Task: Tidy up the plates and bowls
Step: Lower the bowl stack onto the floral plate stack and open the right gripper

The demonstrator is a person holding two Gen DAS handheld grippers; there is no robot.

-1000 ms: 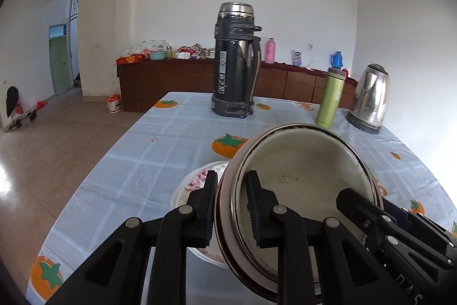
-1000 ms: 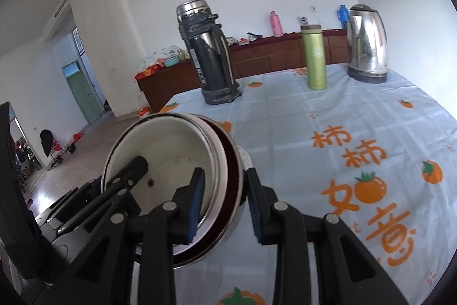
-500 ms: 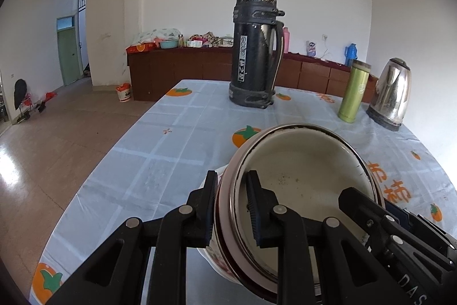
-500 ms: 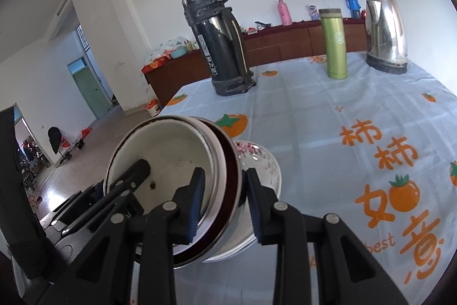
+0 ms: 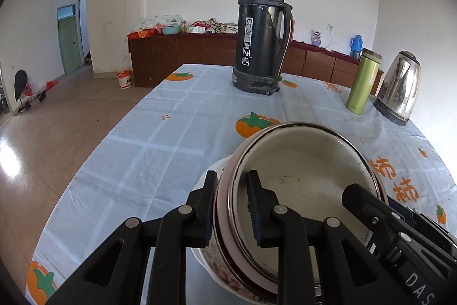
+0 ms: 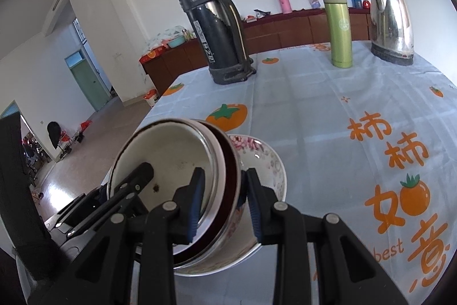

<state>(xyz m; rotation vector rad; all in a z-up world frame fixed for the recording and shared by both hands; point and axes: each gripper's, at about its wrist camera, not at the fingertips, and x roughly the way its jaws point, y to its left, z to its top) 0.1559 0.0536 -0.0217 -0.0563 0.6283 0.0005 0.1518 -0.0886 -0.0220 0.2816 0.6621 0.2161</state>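
The left gripper (image 5: 230, 207) is nearly closed, its two pads pinching the rim of the enamel bowl (image 5: 302, 179), one pad inside the wall and one outside. The right gripper (image 6: 222, 205) is narrowed the same way on the opposite rim of that bowl (image 6: 171, 162); its black body, lettered "DAS", shows at the lower right of the left view. Both clamp the bowl, which is tilted with its white, speckled inside facing the cameras and a dark red band round its outside. It sits partly inside the floral bowl (image 6: 265, 162), which rests on the tablecloth (image 5: 171, 139).

Beyond the enamel bowl stands the tall black thermos (image 5: 261, 33), labelled "SCUP" above characters too small to read. Right of the thermos are the green flask (image 5: 362, 82) and the steel kettle (image 5: 398, 87), well apart from the bowls. The cloth carries orange persimmons, large orange Chinese characters and the word "best" to the right of the bowls.

Between bowls and thermos the cloth lies bare. Left of the enamel bowl the table edge is near, with open floor past it.
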